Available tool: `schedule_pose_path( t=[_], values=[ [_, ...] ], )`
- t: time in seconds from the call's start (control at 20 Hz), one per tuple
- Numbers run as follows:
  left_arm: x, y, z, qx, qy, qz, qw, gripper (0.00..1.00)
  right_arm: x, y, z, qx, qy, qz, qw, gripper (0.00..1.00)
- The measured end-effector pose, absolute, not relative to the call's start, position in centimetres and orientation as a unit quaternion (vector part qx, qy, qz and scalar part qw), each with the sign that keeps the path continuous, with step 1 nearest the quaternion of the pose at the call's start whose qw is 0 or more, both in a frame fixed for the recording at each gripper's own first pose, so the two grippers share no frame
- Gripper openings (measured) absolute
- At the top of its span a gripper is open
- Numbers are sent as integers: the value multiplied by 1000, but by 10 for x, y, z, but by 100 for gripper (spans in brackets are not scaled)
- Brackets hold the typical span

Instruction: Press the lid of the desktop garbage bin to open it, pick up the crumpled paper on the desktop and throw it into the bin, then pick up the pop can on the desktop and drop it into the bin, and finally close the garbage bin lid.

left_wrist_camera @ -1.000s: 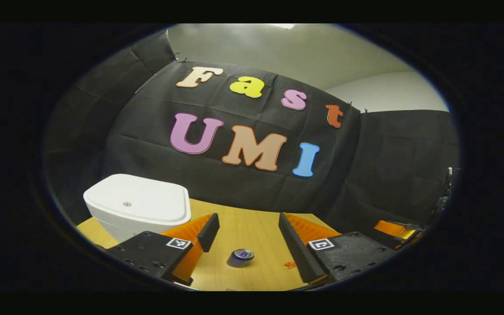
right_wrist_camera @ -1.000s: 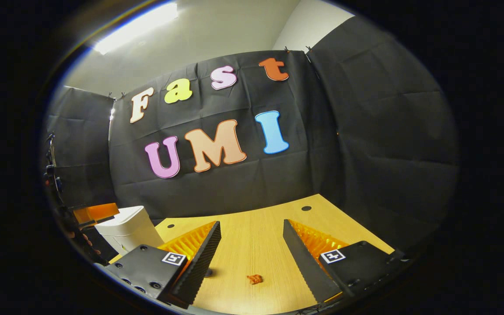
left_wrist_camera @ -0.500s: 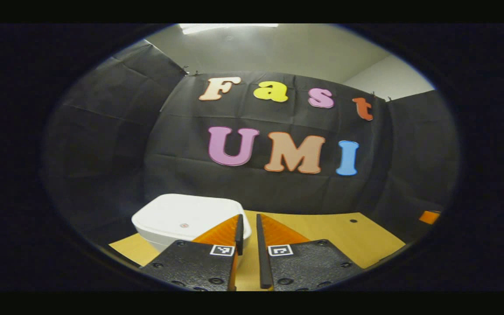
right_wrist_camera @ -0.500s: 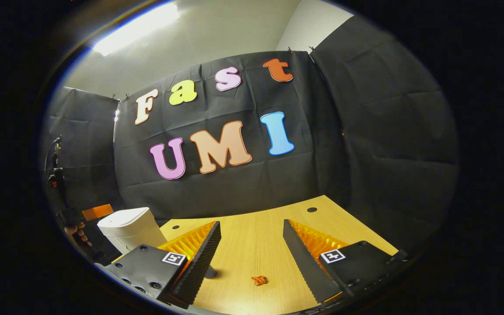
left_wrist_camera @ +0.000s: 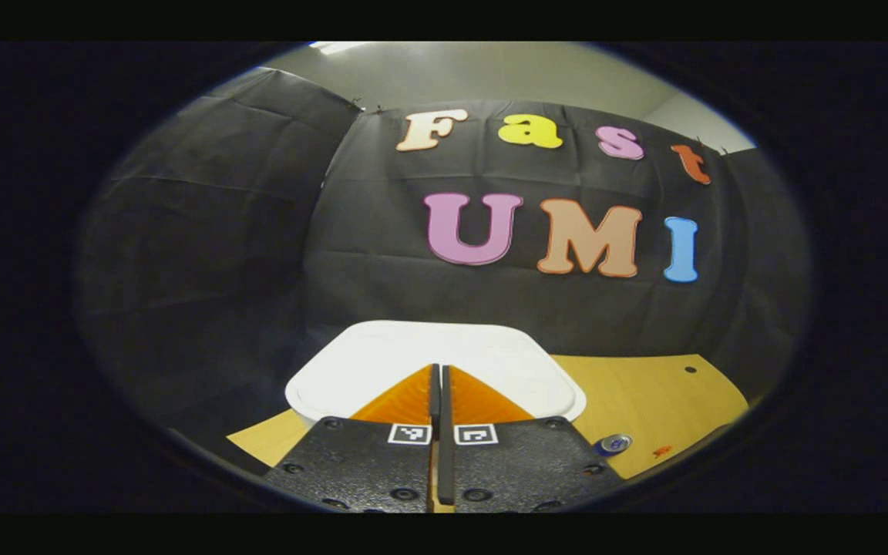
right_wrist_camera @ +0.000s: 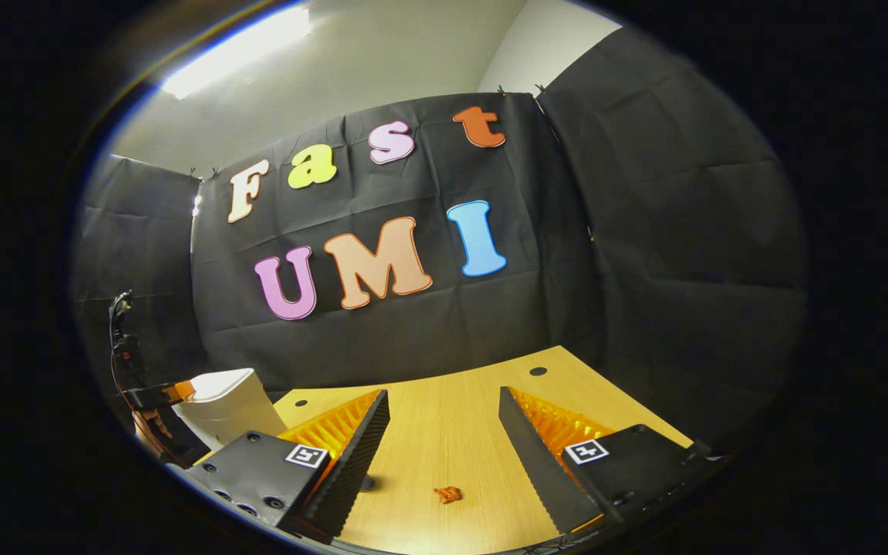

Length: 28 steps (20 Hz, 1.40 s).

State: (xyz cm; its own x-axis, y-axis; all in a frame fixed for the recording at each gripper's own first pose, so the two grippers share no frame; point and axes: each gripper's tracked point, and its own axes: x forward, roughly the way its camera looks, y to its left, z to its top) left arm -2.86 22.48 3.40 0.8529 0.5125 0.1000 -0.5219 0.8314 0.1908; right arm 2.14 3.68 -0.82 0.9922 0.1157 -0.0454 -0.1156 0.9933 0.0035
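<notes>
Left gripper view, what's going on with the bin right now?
The left gripper is shut, its fingers together over the closed white lid of the garbage bin, apparently set to press it open. The right gripper hangs open above the desktop, with the small crumpled paper lying between its fingers' line of sight. The pop can lies on the desktop beside the bin, untouched.

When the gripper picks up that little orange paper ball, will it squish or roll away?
Probably it squishes: the crumpled paper looks wrinkled and lumpy, so it should give between the fingers. It likely weighs almost nothing, being a tiny scrap on the wooden desktop. Its uneven shape makes rolling unlikely, though a nudge from the open right gripper might slide it.
</notes>
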Motion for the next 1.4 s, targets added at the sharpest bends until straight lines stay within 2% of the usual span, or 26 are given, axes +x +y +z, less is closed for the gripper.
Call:
schedule_pose_path(
  t=[0.1,0.2,0.55,0.75,0.8,0.95,1.05,1.2,1.3,1.4],
  values=[
    [-30,225,28,99,-45,263,959,0,22,39,-14,4,32,60,998,95],
    [-25,229,13,137,-9,274,952,0,24,45,-23,1,45,65,997,95],
    [-27,217,63,138,-33,270,952,0,31,67,-25,-3,51,94,994,95],
    [-30,154,138,150,-126,211,958,0,33,66,-28,5,51,92,994,95],
    [-30,141,143,149,-139,195,959,0,34,66,-30,2,52,91,995,93],
    [-31,117,131,144,-137,159,967,0,36,68,-38,-15,54,91,994,95],
    [-33,107,120,144,-121,145,971,38,41,73,-50,-24,62,101,993,95],
    [-44,107,105,144,-105,164,970,94,51,78,-84,-38,91,113,989,95],
    [-60,105,105,134,-113,175,969,92,62,79,-112,-52,111,120,985,96],
    [-75,110,106,129,-116,191,966,94,78,71,-148,-75,142,119,980,95]
  ],
)
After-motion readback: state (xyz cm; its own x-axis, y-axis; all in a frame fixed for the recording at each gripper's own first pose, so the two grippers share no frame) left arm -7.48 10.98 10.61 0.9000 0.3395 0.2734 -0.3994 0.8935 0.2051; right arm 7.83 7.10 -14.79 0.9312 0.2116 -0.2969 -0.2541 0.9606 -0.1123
